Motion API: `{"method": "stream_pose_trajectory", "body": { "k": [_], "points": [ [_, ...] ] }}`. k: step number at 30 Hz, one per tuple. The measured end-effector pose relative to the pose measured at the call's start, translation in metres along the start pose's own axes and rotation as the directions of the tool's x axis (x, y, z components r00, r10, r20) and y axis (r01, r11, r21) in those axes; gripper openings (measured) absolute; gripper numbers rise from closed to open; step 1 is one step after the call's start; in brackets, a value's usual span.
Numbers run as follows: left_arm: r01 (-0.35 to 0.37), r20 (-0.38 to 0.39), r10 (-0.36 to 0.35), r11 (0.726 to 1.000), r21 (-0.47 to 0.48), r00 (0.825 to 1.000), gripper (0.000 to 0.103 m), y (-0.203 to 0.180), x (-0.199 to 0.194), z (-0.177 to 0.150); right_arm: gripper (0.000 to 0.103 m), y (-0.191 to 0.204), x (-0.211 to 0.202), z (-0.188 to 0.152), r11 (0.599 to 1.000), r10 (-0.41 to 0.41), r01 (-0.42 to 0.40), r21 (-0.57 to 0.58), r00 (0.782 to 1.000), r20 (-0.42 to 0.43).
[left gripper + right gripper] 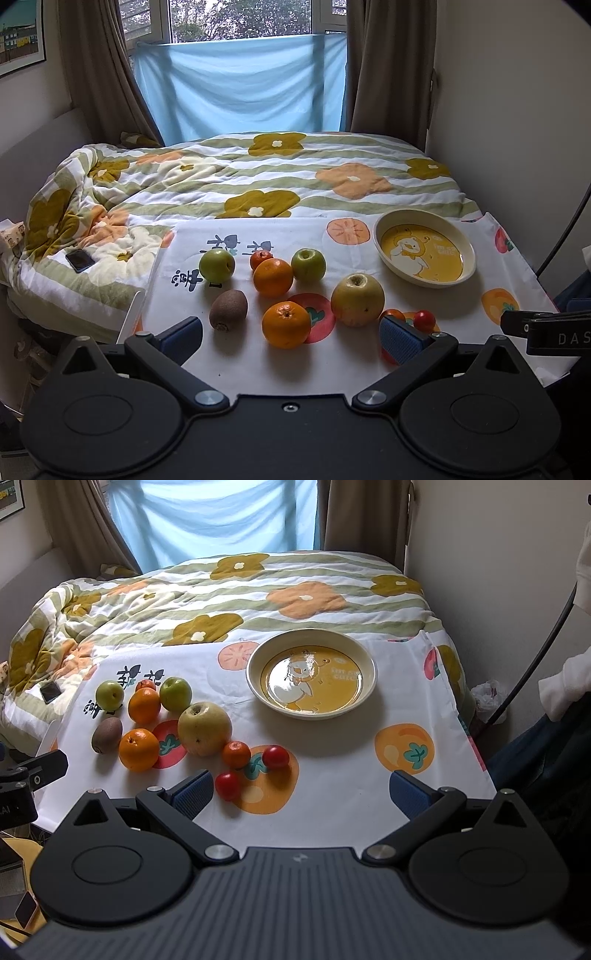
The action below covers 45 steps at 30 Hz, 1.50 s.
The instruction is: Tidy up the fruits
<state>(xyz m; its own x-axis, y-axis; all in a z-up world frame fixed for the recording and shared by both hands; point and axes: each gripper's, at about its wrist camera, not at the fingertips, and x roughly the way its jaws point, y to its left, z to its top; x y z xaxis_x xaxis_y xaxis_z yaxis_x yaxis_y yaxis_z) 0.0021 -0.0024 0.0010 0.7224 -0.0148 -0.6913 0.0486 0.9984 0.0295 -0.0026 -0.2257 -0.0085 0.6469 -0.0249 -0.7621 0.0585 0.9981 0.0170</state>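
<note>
Fruit lies grouped on a white fruit-print cloth: two green apples, two oranges, a kiwi, a large yellow-green apple, a small tangerine and two red tomatoes. A cream bowl with a yellow duck picture stands empty at the right; its rim also shows in the right wrist view. My left gripper is open just before the near orange. My right gripper is open over bare cloth, right of the tomatoes.
The cloth covers a small table against a bed with a flowered quilt. A phone lies on the quilt at the left. A wall is close on the right, and a black cable hangs there. A person's white sleeve is at far right.
</note>
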Motion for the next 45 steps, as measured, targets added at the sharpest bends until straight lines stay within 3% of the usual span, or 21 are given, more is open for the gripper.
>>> {"method": "stream_pose_trajectory", "body": {
  "k": [22, 29, 35, 45],
  "points": [
    [0.005, -0.008, -0.005, 1.0, -0.016, 1.0, 0.103, 0.003, 0.004, 0.003, 0.103, -0.004, 0.004, 0.001, 1.0, 0.014, -0.014, 0.006, 1.0, -0.008],
    [-0.037, -0.021, 0.037, 0.998, -0.044, 0.999, 0.103, 0.007, 0.011, 0.0, 0.103, -0.006, 0.011, 0.003, 0.997, 0.062, -0.062, -0.036, 0.998, -0.01],
    [-0.081, -0.018, 0.081, 0.996, -0.038, 0.997, 0.103, 0.001, 0.03, -0.005, 0.103, -0.005, 0.032, 0.012, 0.984, 0.143, -0.141, -0.113, 0.99, 0.005],
    [-0.111, -0.063, 0.109, 0.993, -0.029, 0.992, 0.1, -0.012, 0.09, -0.025, 0.103, 0.009, 0.114, 0.032, 0.943, 0.217, -0.222, -0.248, 0.975, -0.044]
  ]
}}
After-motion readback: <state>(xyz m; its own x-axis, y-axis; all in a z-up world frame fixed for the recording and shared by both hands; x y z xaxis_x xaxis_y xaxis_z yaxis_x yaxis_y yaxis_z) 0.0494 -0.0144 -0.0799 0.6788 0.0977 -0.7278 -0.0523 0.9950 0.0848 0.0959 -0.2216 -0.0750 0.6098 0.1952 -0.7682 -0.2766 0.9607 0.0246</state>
